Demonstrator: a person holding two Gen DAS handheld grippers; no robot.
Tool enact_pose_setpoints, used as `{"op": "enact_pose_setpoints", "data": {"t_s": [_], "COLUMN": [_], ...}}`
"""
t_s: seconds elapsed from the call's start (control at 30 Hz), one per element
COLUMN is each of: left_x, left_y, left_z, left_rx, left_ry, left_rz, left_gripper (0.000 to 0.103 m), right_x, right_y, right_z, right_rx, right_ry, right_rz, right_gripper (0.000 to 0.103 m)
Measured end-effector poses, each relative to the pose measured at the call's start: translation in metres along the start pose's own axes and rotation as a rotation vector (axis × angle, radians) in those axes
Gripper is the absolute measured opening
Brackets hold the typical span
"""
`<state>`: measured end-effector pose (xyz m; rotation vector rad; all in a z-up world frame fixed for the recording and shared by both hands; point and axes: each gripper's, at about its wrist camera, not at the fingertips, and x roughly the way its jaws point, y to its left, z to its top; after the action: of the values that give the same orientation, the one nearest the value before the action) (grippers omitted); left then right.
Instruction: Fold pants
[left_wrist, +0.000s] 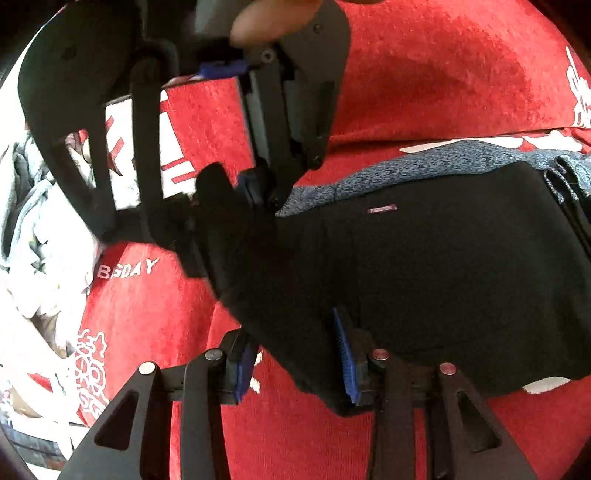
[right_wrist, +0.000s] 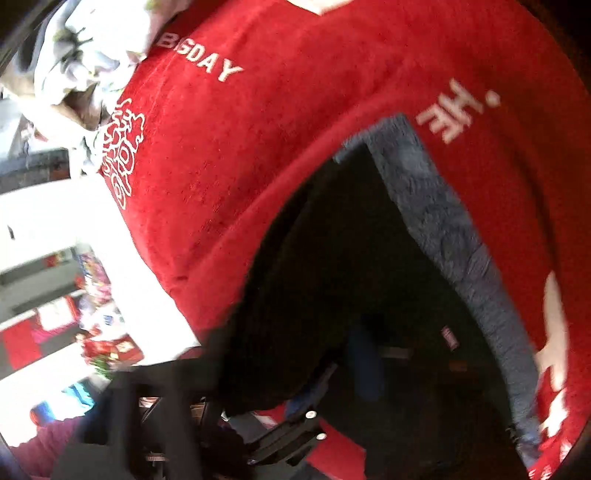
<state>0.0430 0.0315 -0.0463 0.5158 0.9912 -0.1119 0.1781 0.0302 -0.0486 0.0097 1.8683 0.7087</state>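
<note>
Black pants (left_wrist: 424, 266) lie on a red blanket (left_wrist: 443, 74), partly over a grey-blue garment (left_wrist: 369, 166). My left gripper (left_wrist: 295, 363) is at the bottom of the left wrist view, its blue pads (left_wrist: 345, 354) shut on a bunched edge of the pants. My right gripper (left_wrist: 255, 192) comes in from the upper left and is shut on a raised corner of the same pants. The right wrist view is blurred. It shows the black pants (right_wrist: 351, 258) and the grey-blue garment (right_wrist: 443, 221), while the right gripper's own fingers are lost in the dark cloth.
The red blanket (right_wrist: 258, 147) has white print, including the word BIGDAY (right_wrist: 201, 61). A pile of white and grey clothes (left_wrist: 44, 221) lies at the blanket's left edge, and the same clothes pile (right_wrist: 85, 48) sits top left in the right wrist view. A person's finger (left_wrist: 266, 22) rests on the right gripper's body.
</note>
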Motion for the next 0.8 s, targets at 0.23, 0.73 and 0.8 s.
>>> {"op": "enact_pose_setpoints", "data": {"t_s": [0.23,0.73,0.8], "left_x": [-0.034,-0.157,-0.169], "left_y": [-0.006,-0.114,-0.146], "left_z": [0.021,0.090,0.098], "left_rx": [-0.031,0.081,0.127], "left_ry": [-0.063,-0.303,-0.317], "left_rz": [-0.025,-0.195,-0.237], "left_gripper": [0.040,0.040,0.040], "right_x": [-0.039,-0.146,-0.153], "right_y": [-0.020,-0.132,-0.158], "right_z": [-0.041,-0.239,-0.273], "right_rx": [0.007,0.198,0.240], "right_ry": [-0.179,-0.681,-0.733], "right_rz": [0.132,0.447,0.441], "right_gripper": [0.018,0.019,0.020]}}
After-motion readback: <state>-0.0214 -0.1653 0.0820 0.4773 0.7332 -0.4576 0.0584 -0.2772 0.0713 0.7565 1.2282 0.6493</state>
